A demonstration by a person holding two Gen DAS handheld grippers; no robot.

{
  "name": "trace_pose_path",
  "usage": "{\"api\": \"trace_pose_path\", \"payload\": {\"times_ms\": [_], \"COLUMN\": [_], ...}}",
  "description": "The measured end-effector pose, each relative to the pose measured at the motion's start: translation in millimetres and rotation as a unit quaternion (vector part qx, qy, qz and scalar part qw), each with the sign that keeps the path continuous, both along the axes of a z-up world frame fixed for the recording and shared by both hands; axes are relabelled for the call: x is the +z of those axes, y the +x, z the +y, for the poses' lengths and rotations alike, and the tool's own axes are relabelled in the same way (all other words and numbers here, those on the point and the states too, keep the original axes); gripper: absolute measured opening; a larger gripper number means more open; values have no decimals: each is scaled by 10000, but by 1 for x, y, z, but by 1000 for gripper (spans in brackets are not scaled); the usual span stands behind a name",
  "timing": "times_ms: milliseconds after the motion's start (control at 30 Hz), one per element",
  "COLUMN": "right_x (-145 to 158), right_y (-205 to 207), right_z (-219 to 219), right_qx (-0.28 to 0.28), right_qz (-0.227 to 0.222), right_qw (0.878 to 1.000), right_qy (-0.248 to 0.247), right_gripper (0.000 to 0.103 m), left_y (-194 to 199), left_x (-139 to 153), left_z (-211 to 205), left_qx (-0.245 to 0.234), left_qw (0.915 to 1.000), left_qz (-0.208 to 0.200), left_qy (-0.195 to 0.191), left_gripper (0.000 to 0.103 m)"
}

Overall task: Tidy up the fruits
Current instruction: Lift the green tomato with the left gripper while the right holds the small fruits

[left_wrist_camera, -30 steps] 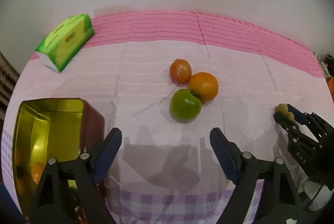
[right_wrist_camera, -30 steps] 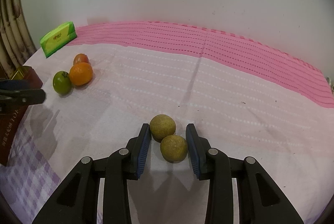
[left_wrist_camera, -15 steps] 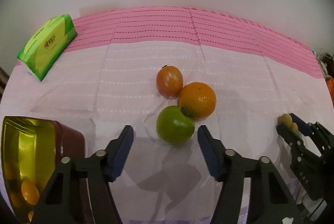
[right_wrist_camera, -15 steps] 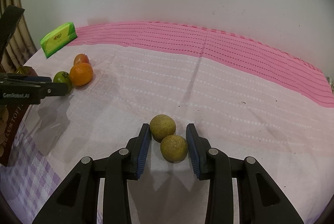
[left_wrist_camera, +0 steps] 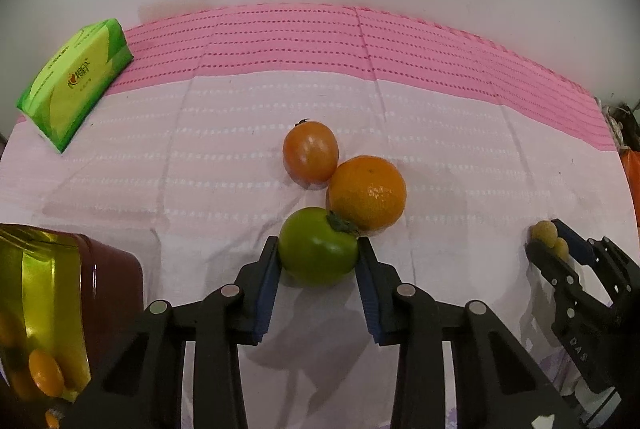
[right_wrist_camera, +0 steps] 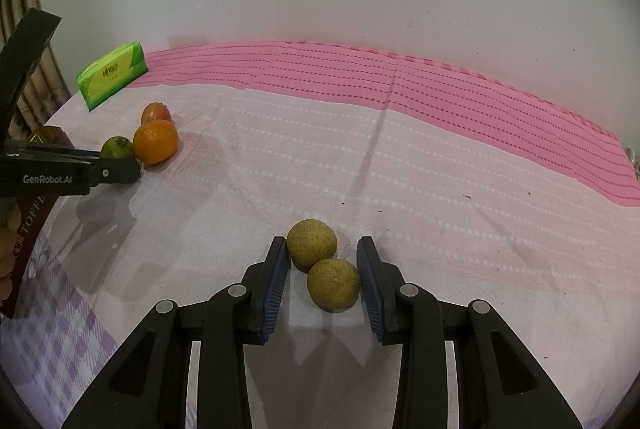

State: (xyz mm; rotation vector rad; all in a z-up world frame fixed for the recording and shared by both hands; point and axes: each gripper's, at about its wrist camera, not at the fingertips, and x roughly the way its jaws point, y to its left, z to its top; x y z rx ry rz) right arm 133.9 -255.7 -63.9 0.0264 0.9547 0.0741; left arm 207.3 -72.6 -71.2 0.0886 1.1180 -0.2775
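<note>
Left gripper (left_wrist_camera: pixel 318 255) was closing on the green tomato (left_wrist_camera: pixel 318 247).
Only the right view showed the right gripper (right_wrist_camera: pixel 323 265) clamped on two dull, rough, olive-yellow fruits (right_wrist_camera: pixel 332 283).

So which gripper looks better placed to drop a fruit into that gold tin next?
Probably the left gripper: its jaws are closing around the green fruit, and the gold tin sits right beside it. The right gripper holds two brownish fruits farther away.

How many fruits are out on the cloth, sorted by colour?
Green: 1, the green fruit
Orange: 2, the orange and the reddish-orange fruit
Brownish-yellow: 2, the far one and the near one
Total: 5
</note>
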Motion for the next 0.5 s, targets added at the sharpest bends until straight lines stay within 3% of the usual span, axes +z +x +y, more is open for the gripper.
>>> {"api": "trace_pose_path", "payload": {"times_ms": [500], "right_x": [0], "right_y": [0], "right_z": [0], "right_qx": [6], "right_qz": [2], "right_qw": [10000], "right_qy": [-26], "right_gripper": [37], "left_y": [-41], "left_x": [2], "left_z": [10], "left_qx": [-84], "left_qw": [9999], "left_qz": [96], "left_qy": [116], "left_gripper": [33]}}
